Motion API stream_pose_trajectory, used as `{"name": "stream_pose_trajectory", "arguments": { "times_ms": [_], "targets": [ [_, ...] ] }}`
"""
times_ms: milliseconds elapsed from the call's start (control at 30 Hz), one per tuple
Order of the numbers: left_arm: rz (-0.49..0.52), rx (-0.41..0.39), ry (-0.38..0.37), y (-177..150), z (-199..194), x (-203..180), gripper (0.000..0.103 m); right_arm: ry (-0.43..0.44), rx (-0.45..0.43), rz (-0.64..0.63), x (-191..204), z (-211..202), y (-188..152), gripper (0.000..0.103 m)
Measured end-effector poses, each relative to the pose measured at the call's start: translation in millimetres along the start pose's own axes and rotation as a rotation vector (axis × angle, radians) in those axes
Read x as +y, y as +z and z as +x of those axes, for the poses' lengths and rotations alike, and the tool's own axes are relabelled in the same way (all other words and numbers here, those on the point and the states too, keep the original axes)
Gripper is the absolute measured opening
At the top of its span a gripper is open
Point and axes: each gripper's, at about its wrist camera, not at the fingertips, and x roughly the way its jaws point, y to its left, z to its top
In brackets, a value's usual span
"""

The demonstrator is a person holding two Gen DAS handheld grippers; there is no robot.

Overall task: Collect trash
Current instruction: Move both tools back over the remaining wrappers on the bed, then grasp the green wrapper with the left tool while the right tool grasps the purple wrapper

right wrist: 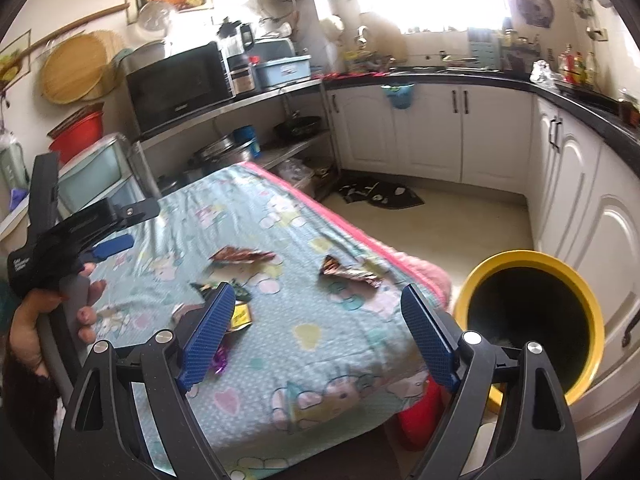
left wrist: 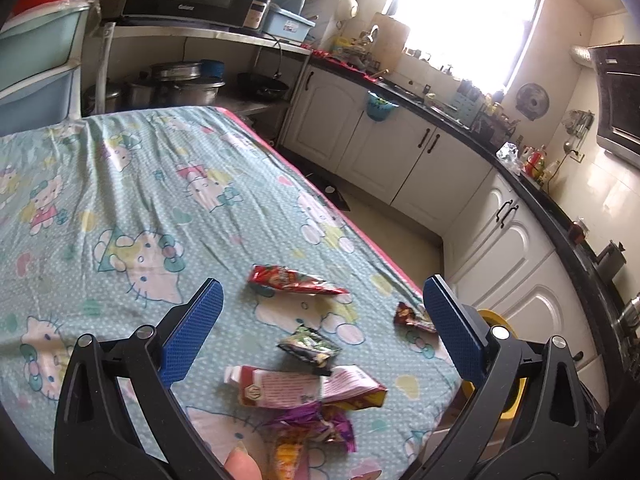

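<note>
Seemingly little of the collecting was done: several wrappers lay scattered on the cloth-covered counter point(left wrist: 120, 184), all toward its right edge and near corner. A long red wrapper point(left wrist: 294, 280) sat farthest in from the near edge, a small brown wrapper point(left wrist: 412, 317) lay close to the right edge, a dark green packet point(left wrist: 310, 347) lay between them and nearer, a flattened red-and-white carton point(left wrist: 304, 388) lay just in front of that, and a purple foil wrapper point(left wrist: 316, 428) with something yellow beside it sat closest to the near edge. The left gripper point(left wrist: 322, 332) hovered over this cluster with its jaws spread wide and nothing between them. The right gripper point(right wrist: 318, 336) was likewise wide apart and empty, held above the near right corner. A yellow-rimmed bin point(right wrist: 532, 328) stood on the floor just beside that corner; its inside was too dark to tell what it held. By this showing, every visible piece remained to be picked up and dropped in.
</note>
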Motion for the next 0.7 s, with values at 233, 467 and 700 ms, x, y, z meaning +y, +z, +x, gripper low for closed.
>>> {"name": "stream_pose_trajectory", "arguments": {
  "times_ms": [233, 467, 700],
  "targets": [
    [-0.018, 0.048, 0.004, -2.8, 9.6, 15.0, 0.092, 0.044, 0.056, -0.054, 22.0, 17.8, -13.8, 0.082],
    [-0.067, 0.136, -0.043, -12.7, 30.1, 27.7, 0.092, 0.085, 0.109, -0.13, 46.2, 36.4, -29.4, 0.082],
    [-0.137, 0.241, -0.126, -24.7, 56.2, 37.1, 0.079, 0.121, 0.199, -0.198, 61.5, 65.0, -52.4, 0.071]
  ]
}}
